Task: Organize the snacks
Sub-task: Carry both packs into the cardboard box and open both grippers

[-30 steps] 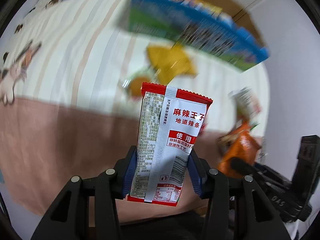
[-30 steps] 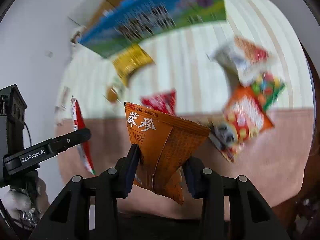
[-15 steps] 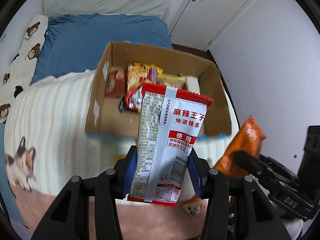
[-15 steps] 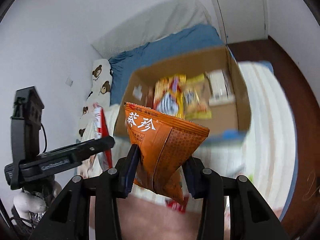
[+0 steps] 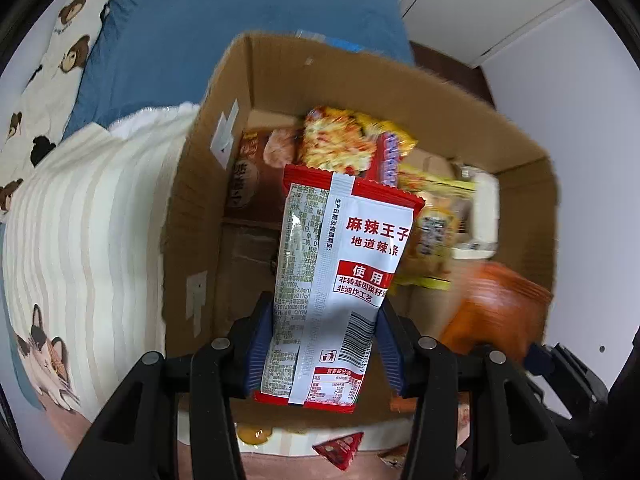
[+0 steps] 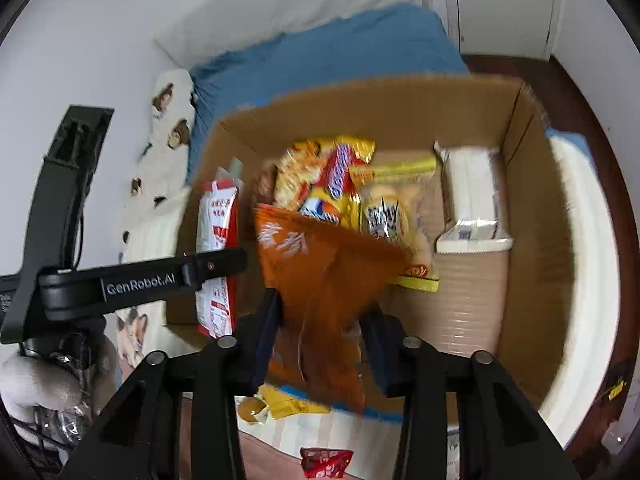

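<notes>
My left gripper (image 5: 323,344) is shut on a red and white spicy-strip packet (image 5: 340,272), held upright over the near left part of an open cardboard box (image 5: 200,184). My right gripper (image 6: 320,340) is shut on an orange triangular snack bag (image 6: 324,280), blurred, over the box's near edge (image 6: 532,280). The orange bag also shows at the right in the left wrist view (image 5: 496,312). The left gripper (image 6: 224,262) and its packet (image 6: 216,240) show in the right wrist view. Several yellow snack packs (image 6: 340,176) and a white carton (image 6: 472,200) lie inside the box.
The box stands on a striped cream blanket (image 5: 80,248) on a bed with a blue sheet (image 5: 240,32). A small red packet (image 5: 340,446), a yellow packet (image 6: 292,404) and a round sweet (image 6: 250,406) lie loose in front of the box. A white wall is at the right (image 5: 560,120).
Both grippers have moved forward and lower over the box, which now fills both views. Each still holds its packet. The orange bag is blurred with motion.
</notes>
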Motion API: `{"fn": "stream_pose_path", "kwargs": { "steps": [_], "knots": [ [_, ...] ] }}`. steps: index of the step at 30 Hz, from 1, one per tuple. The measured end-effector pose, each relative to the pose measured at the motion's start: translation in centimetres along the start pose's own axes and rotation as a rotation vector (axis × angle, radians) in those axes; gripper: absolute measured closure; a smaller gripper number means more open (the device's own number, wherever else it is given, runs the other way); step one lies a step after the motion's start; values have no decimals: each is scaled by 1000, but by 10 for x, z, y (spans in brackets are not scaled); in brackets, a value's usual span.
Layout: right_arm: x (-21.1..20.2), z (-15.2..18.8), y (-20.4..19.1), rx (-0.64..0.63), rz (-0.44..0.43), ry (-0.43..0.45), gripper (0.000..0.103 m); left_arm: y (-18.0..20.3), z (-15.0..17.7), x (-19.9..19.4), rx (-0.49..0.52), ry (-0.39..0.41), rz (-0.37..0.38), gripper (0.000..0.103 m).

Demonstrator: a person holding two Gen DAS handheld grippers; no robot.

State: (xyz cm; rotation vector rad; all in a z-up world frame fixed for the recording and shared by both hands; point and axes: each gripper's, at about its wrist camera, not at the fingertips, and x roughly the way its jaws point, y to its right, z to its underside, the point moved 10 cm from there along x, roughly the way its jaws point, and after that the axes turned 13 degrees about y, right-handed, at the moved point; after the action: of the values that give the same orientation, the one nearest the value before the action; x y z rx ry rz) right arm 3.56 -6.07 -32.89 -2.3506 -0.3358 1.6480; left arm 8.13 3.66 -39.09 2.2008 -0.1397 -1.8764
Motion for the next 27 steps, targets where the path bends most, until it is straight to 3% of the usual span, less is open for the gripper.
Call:
{"fn": "stream_pose_path", "kwargs": {
  "steps": [4,5,6,8,11,13,15,18,27],
  "knots": [
    [39,16,8,44,-27,-116,60,-6,14,27,-17,-78,-1,56],
    [47,19,13,40,-10,-135,54,-7,16,31,-14,-83,-5,50],
    [50,20,17,30,10,-137,37,-9,18,34,-9,-83,-12,38],
    [54,21,25,18,42,-141,20,-10,20,37,-5,-77,-14,27],
    [55,23,33,13,66,-139,20,-5,25,37,10,-74,2,18],
    [54,24,38,-2,93,-129,19,-2,29,35,21,-65,-2,17],
    [51,25,41,-9,116,-123,7,0,28,32,31,-45,-12,17],
    [42,24,47,-22,156,-90,7,4,25,25,43,-13,-24,17],
    [-7,16,50,-47,235,41,6,13,21,-27,132,164,-71,17]
  ]
}}
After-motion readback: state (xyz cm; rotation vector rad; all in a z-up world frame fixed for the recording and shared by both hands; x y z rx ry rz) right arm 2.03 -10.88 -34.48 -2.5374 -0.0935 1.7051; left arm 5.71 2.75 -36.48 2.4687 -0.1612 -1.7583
